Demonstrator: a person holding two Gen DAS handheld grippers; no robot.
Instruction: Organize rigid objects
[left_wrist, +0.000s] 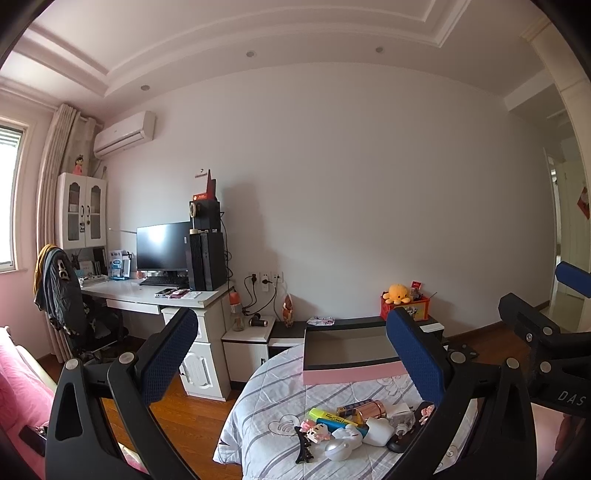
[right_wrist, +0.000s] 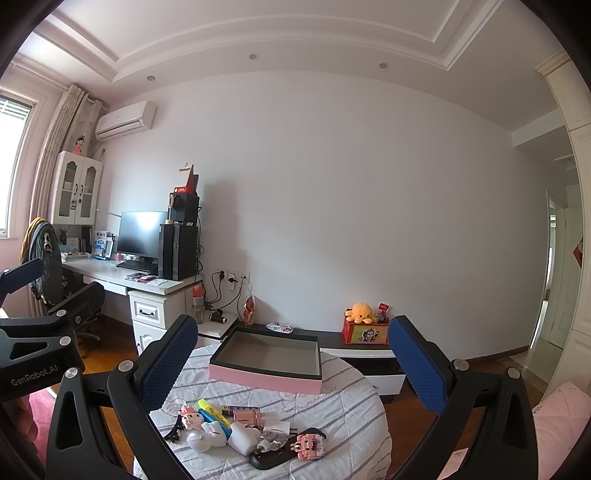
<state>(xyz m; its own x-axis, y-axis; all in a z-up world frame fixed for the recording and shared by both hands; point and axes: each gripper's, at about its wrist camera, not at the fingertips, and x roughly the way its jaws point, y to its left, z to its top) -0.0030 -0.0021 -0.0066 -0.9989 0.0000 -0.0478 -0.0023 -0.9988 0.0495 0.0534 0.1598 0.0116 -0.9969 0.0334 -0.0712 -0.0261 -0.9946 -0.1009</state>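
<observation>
Both grippers, left gripper (left_wrist: 291, 356) and right gripper (right_wrist: 293, 363), agape and empty above heaped trinkets (right_wrist: 236, 428); risk: pinching neighbours, scattering pile off bed (right_wrist: 351, 435).

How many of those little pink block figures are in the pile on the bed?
2. One pink block figure lies at the pile's right edge on a black object; the other sits at the left, beside the yellow highlighter. More could be buried.
</observation>
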